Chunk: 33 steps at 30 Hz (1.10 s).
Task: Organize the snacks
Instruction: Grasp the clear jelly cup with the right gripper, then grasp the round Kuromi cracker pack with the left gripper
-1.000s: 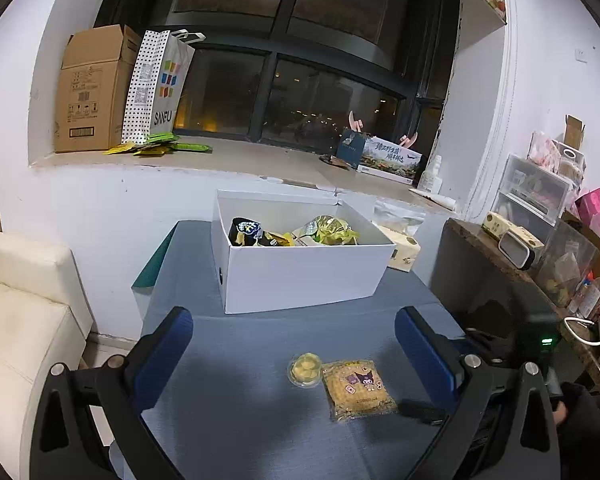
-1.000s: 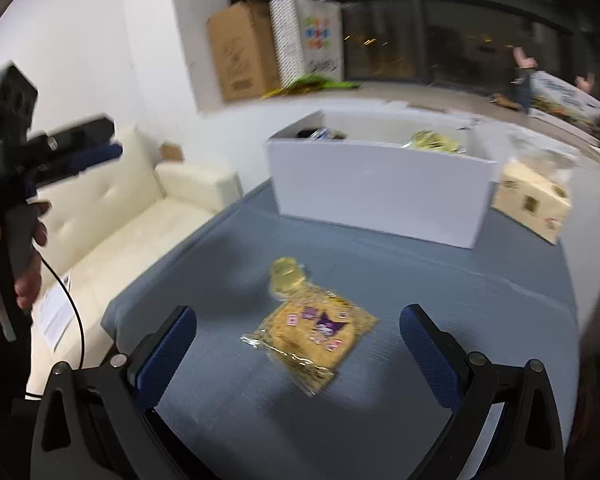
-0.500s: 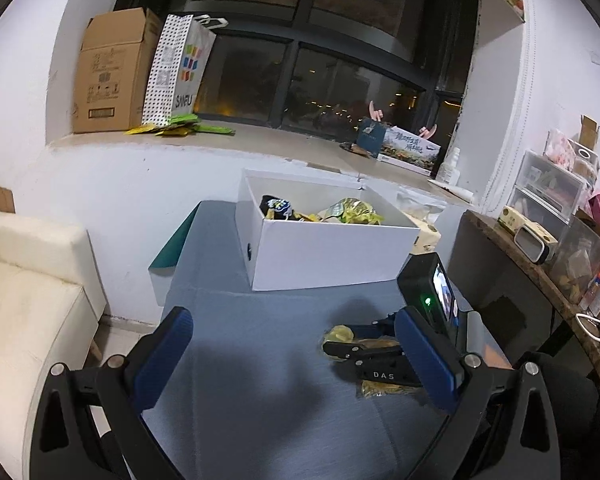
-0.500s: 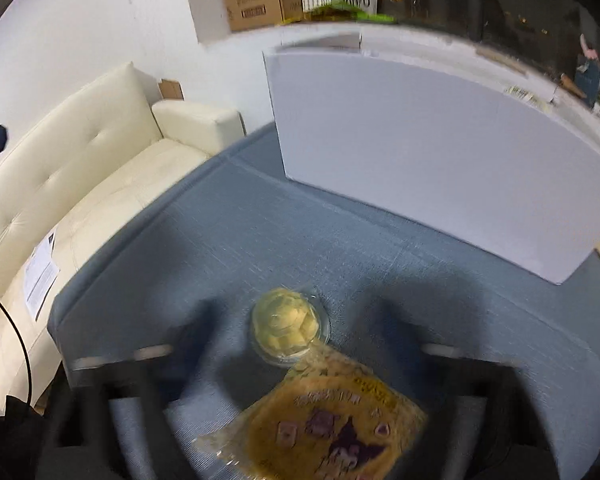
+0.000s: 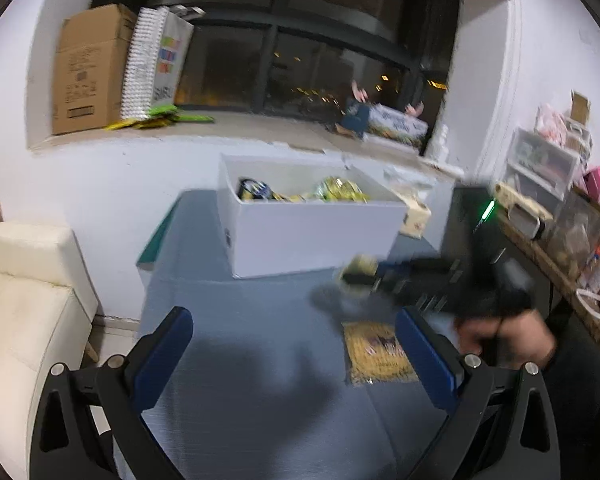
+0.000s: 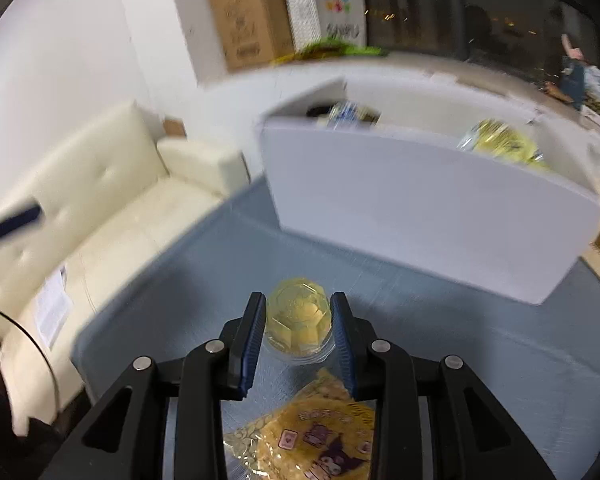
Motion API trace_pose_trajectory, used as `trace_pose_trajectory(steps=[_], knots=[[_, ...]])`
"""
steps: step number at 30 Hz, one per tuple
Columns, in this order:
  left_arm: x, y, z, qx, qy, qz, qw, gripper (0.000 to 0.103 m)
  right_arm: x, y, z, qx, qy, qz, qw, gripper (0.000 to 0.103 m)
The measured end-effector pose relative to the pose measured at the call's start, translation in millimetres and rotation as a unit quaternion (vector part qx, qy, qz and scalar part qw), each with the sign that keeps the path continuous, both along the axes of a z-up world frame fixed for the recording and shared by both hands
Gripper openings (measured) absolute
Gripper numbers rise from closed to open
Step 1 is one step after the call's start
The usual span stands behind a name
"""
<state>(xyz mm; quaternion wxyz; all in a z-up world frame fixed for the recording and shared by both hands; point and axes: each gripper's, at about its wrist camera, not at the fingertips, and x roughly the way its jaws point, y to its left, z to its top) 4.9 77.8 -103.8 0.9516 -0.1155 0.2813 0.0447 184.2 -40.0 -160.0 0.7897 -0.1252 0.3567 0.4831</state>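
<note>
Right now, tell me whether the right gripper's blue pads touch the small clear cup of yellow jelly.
Touching. In the right wrist view, the right gripper has just closed, both pads flush against the cup.

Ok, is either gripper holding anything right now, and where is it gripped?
The right gripper, whose jaws have just been closing, holds the small round jelly cup by its two opposite sides. The left gripper is open and holds nothing.
</note>
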Motion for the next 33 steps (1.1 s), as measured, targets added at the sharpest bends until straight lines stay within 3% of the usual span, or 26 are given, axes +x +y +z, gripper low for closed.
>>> trace_pose_trajectory(steps=[3,10,18,23,25,27,33], knots=[[20,-24,-13,0.016,0.022,-0.041,0.9988,0.103,1,-29,30,0.04,-0.002,-0.02,0.999,0.036],[74,-87,-47,0.057,0.082,-0.106,0.9893,0.103,-15,-96,74,0.079,-0.042,-0.071,0.993,0.036],[130,-114,-90,0.071,0.16,-0.089,0.9804,0.103,-33,-177,82,0.124,-0.038,-0.139,0.982,0.036],[140,-115,-109,0.082,0.192,-0.079,0.9748,0.103,-40,-206,76,0.139,-0.028,-0.164,0.976,0.036],[141,-115,-115,0.084,0.197,-0.083,0.9733,0.097,-41,-211,74,0.142,-0.026,-0.168,0.975,0.036],[139,-112,-113,0.079,0.184,-0.085,0.9761,0.078,-43,-213,72,0.142,-0.024,-0.169,0.975,0.036],[124,-108,-97,0.062,0.148,-0.101,0.9819,0.078,-48,-208,69,0.138,-0.026,-0.161,0.977,0.036]])
